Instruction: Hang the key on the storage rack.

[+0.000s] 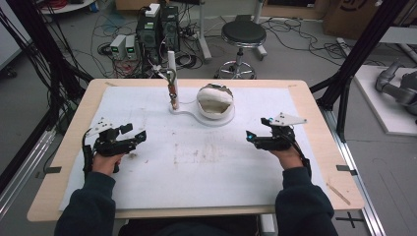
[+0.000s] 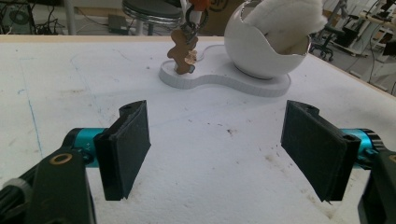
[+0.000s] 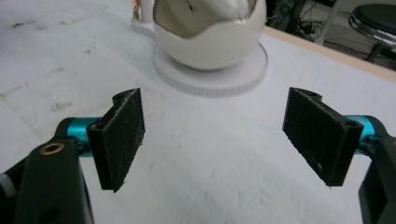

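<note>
A white cracked-egg shaped bowl (image 1: 215, 102) with white stuffing inside stands on a flat white base (image 1: 189, 112) at the table's far middle. A small brown gingerbread-man figure (image 2: 182, 52) hangs from a post on the same base, left of the egg bowl (image 2: 266, 46). My left gripper (image 1: 132, 133) rests open at the left of the white mat, nothing between its pads (image 2: 128, 147). At the right, my right gripper (image 1: 256, 129) is open too, empty, pointing toward the egg bowl (image 3: 210, 39).
A white mat (image 1: 196, 157) with faint brown stains covers the wooden table (image 1: 74, 128). Behind the table are a black stool (image 1: 242, 35), computer boxes (image 1: 157, 29) and cables on the floor. A black frame post (image 1: 354, 54) stands at the right.
</note>
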